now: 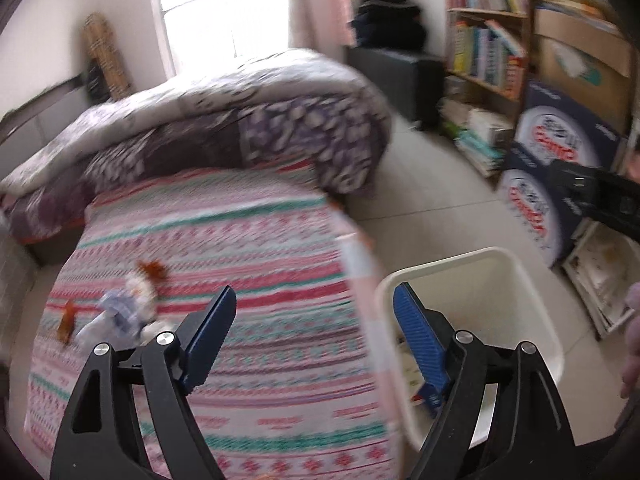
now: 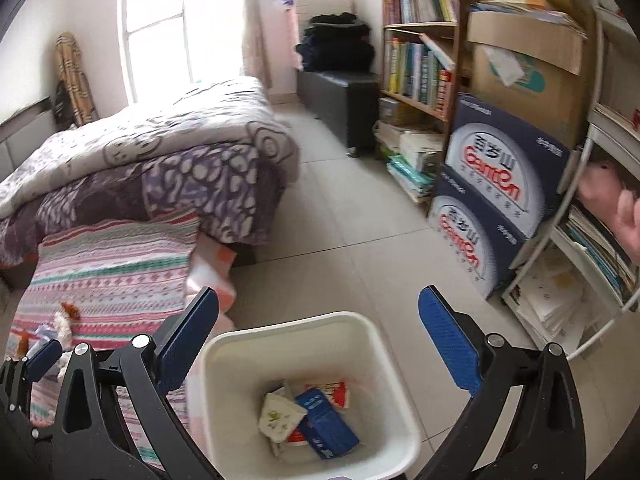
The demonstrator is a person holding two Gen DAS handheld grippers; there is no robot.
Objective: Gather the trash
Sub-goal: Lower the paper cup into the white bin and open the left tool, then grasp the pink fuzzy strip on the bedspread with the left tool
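right wrist: blue carton (image 2: pixel 326 424) lies slanted in white bin (image 2: pixel 384 344).

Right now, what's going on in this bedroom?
A person with a claw in each hand is clearing trash off the bed into a white bin beside it. Both the left claw and the right claw are open and empty. Wrappers lie in the bin; a few scraps remain on the striped sheet.
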